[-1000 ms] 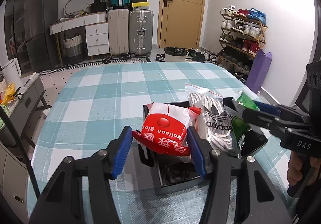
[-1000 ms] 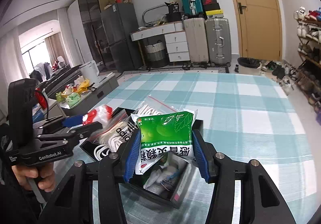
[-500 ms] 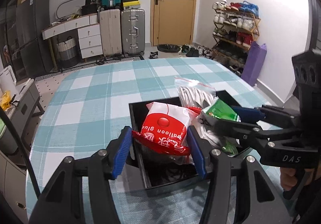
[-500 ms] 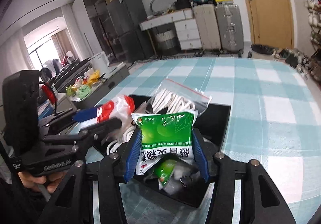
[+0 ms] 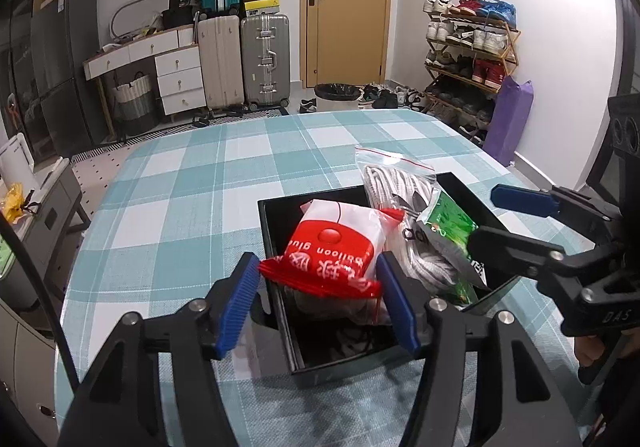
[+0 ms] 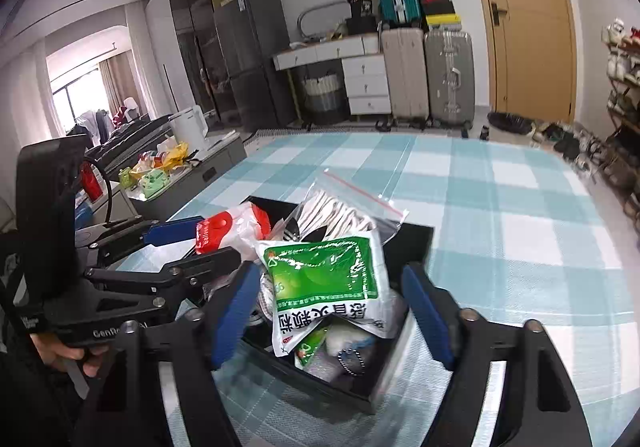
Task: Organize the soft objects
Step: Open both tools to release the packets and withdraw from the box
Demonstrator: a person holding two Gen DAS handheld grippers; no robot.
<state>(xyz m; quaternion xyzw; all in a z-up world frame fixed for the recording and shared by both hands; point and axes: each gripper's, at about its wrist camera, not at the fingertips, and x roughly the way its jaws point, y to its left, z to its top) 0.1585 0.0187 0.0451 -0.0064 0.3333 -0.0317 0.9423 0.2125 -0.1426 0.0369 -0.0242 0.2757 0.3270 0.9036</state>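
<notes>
A black box (image 5: 276, 231) (image 6: 416, 239) stands on the checked table. In it are a red and white balloon-glue bag (image 5: 336, 255) (image 6: 224, 231), a clear zip bag of white cord (image 5: 400, 191) (image 6: 344, 211) and a green and white medicine bag (image 6: 324, 283) (image 5: 452, 231). My left gripper (image 5: 318, 301) is over the box, its blue pads touching the edges of the red bag. My right gripper (image 6: 330, 321) is open with the green bag standing loose between its jaws; it shows in the left wrist view (image 5: 504, 215) too.
The teal checked tablecloth (image 5: 208, 183) stretches behind and left of the box. Suitcases (image 5: 244, 59), drawers and a door stand at the far wall. A shoe rack (image 5: 468, 47) is to the right. A side counter (image 6: 168, 171) with clutter is left of the table.
My right gripper has opened and let go of the green bag, which now rests in the box. The left gripper has stayed on the red bag over the box.
</notes>
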